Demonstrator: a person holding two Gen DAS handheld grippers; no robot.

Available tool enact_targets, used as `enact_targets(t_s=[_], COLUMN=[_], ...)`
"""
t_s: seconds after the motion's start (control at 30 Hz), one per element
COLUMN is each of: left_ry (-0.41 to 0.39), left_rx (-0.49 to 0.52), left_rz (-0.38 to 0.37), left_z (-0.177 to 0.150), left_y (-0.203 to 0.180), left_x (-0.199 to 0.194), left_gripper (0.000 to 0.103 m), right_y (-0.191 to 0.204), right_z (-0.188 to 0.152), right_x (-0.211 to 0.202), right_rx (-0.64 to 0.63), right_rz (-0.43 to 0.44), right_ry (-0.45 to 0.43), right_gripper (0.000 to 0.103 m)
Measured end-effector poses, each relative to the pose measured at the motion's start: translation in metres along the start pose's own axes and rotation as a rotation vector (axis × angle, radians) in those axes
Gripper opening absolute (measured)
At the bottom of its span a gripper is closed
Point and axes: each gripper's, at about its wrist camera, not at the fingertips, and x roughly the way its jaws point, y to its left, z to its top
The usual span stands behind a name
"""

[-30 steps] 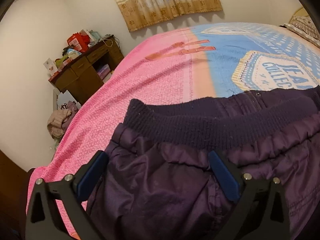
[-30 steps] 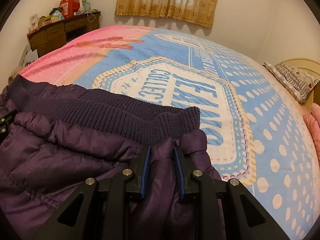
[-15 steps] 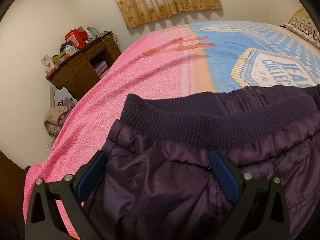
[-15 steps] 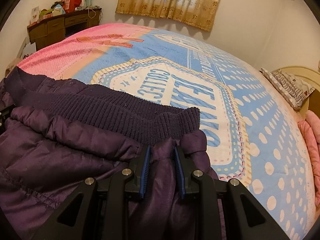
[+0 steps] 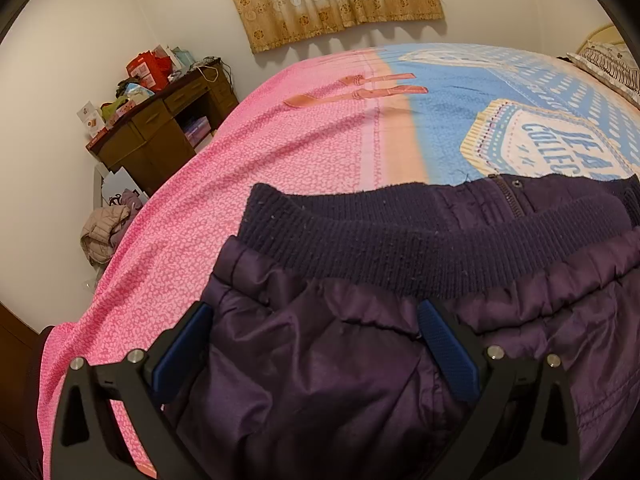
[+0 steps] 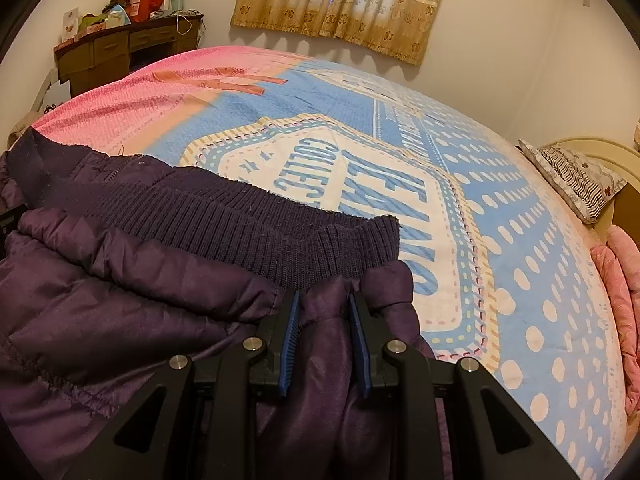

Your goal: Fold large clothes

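A dark purple padded jacket [image 5: 340,380] with a ribbed knit hem [image 5: 400,240] lies on the pink and blue bedspread [image 5: 300,152]. My left gripper [image 5: 316,332] is open, its blue pads wide apart over the jacket's left hem corner. In the right wrist view the same jacket [image 6: 120,300] fills the lower left, its ribbed hem [image 6: 240,220] running across. My right gripper [image 6: 324,320] is shut on a fold of the jacket's shiny fabric just below the hem's right end.
A cluttered brown desk [image 5: 160,128] stands against the far left wall, with clothes piled on the floor [image 5: 104,232] beside it. Curtains [image 5: 332,0] hang on the back wall. A striped pillow [image 6: 572,176] and pink bedding [image 6: 624,280] lie at the bed's right edge.
Both views have shifted slightly, with the jacket hem drawn a little nearer. The left jaws stay open and the right stays clamped on the jacket.
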Motion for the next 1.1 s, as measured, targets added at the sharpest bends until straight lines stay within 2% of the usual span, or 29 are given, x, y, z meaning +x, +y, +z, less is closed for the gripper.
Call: enact_targets(t_s=[0.27,0.4,0.57,0.67,0.73,0.8,0.83,0.87,0.93,0.97,1.03,1.1], left_ry=[0.0,-0.003,-0.002,0.001,-0.021,-0.085,-0.103,-0.112,-0.094,-0.066,0.012,0.089], left_rx=[0.002,0.001,-0.007,-0.049,-0.081,-0.128,-0.147,-0.163,-0.209,-0.264,-0.351,-0.456], left_rz=[0.001,0.002,-0.009,-0.106,-0.147,-0.248,-0.277,-0.304,-0.348,-0.408,-0.494,-0.582], left_z=[0.0,0.0,0.0,0.001,-0.004,-0.02,-0.028,-0.04,-0.063,-0.078,-0.097,-0.117], left_y=[0.0,0.0,0.001,0.02,0.042,0.078,0.09,0.107,0.136,0.152,0.167,0.175], left_x=[0.0,0.0,-0.001,-0.017,-0.04,-0.074,-0.082,-0.09,-0.089,-0.081,-0.058,-0.031], left_gripper=[0.103,0.103,0.103,0.103,0.101,0.103,0.103,0.103,0.103,0.103,0.103,0.103], right_y=[0.003,0.01,0.012,0.017,0.013,0.001,-0.006,-0.014,-0.017,-0.012,0.002,0.027], right_z=[0.0,0.0,0.0,0.003,0.005,0.004,0.003,0.001,-0.003,-0.007,-0.01,-0.014], right_x=[0.0,-0.001,-0.002,-0.006,-0.014,-0.038,-0.052,-0.073,-0.096,-0.11,-0.119,-0.121], right_rx=[-0.016,-0.05,-0.05,-0.111,-0.147,-0.108,-0.061,0.005,0.076,0.11,0.107,0.055], right_rz=[-0.018,-0.06,-0.061,-0.087,-0.077,-0.097,-0.08,-0.01,0.056,0.116,0.223,0.275], right_ry=[0.0,-0.005,-0.003,0.009,0.028,0.032,0.009,-0.035,-0.068,-0.099,-0.125,-0.121], right_gripper=[0.025,0.025,0.025,0.027,0.036,0.081,0.085,0.086,0.086,0.087,0.087,0.087])
